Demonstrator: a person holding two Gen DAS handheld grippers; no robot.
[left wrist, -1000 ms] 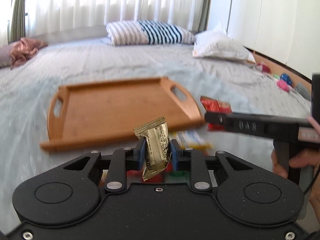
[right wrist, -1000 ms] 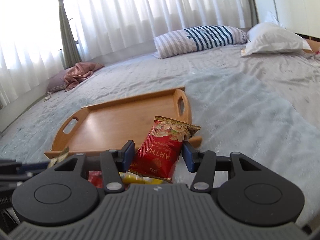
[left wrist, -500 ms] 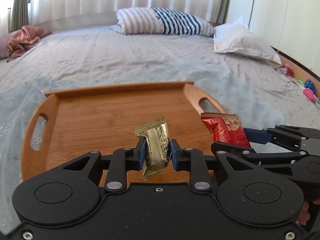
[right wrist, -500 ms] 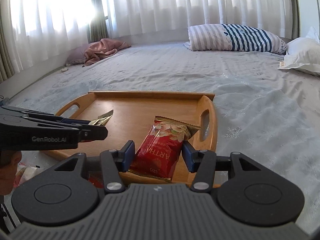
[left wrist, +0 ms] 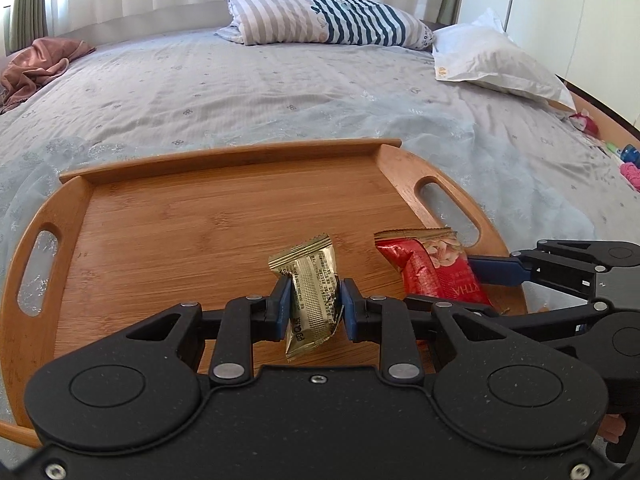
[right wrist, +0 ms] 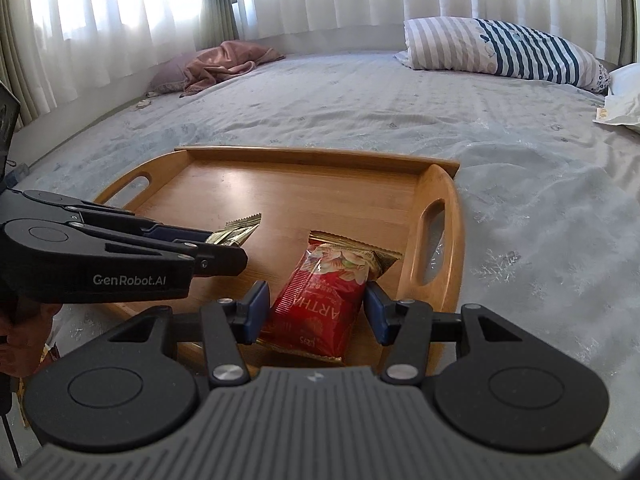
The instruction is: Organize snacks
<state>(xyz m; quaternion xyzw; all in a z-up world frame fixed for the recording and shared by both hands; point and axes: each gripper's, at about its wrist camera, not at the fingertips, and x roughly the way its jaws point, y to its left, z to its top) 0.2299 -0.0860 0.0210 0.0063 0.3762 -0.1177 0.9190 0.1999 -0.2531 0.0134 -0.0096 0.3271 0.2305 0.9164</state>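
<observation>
A bamboo tray [left wrist: 180,220] with two cut-out handles lies on the bed; it also shows in the right wrist view [right wrist: 304,184]. My left gripper [left wrist: 314,300] is shut on a gold snack packet [left wrist: 312,292] and holds it over the tray's near middle. My right gripper [right wrist: 314,306] is shut on a red snack packet [right wrist: 320,304] over the tray's near right part, beside the right handle. The red packet [left wrist: 432,268] and the right gripper's fingers [left wrist: 496,270] show at right in the left wrist view. The gold packet [right wrist: 238,232] and left gripper show at left in the right wrist view.
The tray lies on a grey-blue bedspread [left wrist: 280,92]. A striped pillow [left wrist: 328,20] and a white pillow [left wrist: 492,60] lie at the far end. A pink cloth [right wrist: 228,60] lies at the far left. Small toys [left wrist: 628,164] lie at the bed's right edge.
Both grippers have moved forward from the bed in front of the tray to over the tray, each still holding its packet. The tray now fills more of both views.
</observation>
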